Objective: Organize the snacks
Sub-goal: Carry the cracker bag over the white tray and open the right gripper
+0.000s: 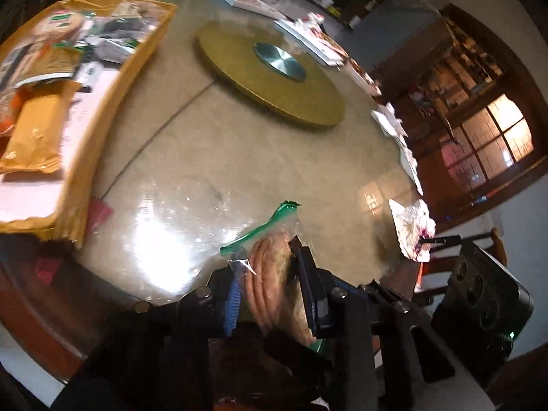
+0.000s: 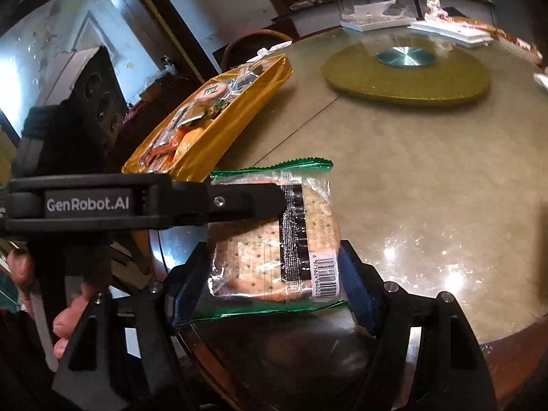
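A clear cracker packet (image 2: 274, 239) with green sealed ends and a barcode hangs over the near table edge. My left gripper (image 1: 270, 281) is shut on it edge-on, where the packet (image 1: 270, 257) shows stacked round crackers. The left gripper's finger (image 2: 239, 202) crosses the packet from the left in the right wrist view. My right gripper (image 2: 270, 281) has its blue-padded fingers on both sides of the same packet, touching its edges. A yellow tray (image 1: 113, 89) (image 2: 219, 137) full of wrapped snacks stands on the table's left side.
A round gold turntable (image 1: 270, 72) (image 2: 407, 78) with a metal hub sits mid-table. Crumpled paper (image 1: 412, 229) lies at the right table edge. Papers and white trays line the far rim (image 2: 445, 30). A wooden chair (image 2: 257, 41) stands behind the tray.
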`<act>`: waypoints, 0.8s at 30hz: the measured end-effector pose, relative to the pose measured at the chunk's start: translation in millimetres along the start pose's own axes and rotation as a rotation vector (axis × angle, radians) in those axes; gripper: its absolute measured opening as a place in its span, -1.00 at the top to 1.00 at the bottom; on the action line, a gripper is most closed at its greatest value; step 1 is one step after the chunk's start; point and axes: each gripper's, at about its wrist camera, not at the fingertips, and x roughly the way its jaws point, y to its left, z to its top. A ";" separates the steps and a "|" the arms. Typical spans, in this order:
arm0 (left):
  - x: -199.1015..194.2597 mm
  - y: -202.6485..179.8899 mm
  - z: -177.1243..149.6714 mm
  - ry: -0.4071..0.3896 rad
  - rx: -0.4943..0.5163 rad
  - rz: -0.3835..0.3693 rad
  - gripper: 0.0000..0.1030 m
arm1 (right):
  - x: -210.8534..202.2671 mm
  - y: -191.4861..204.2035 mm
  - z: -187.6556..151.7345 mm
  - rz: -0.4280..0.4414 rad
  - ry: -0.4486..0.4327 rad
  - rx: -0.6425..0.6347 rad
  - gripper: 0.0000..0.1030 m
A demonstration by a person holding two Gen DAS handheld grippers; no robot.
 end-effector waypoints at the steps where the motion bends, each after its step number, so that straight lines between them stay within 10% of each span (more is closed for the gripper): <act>1: -4.8 1.6 0.1 -0.017 0.003 0.005 0.49 | 1.0 2.6 0.5 -0.002 -0.003 0.001 -0.44; 16: -125.9 81.4 52.0 -0.292 -0.086 0.046 0.52 | 53.9 109.6 88.6 0.117 -0.060 -0.242 -0.44; 24: -113.6 137.8 70.3 -0.303 -0.156 0.063 0.47 | 119.0 126.4 116.5 0.087 0.017 -0.276 -0.46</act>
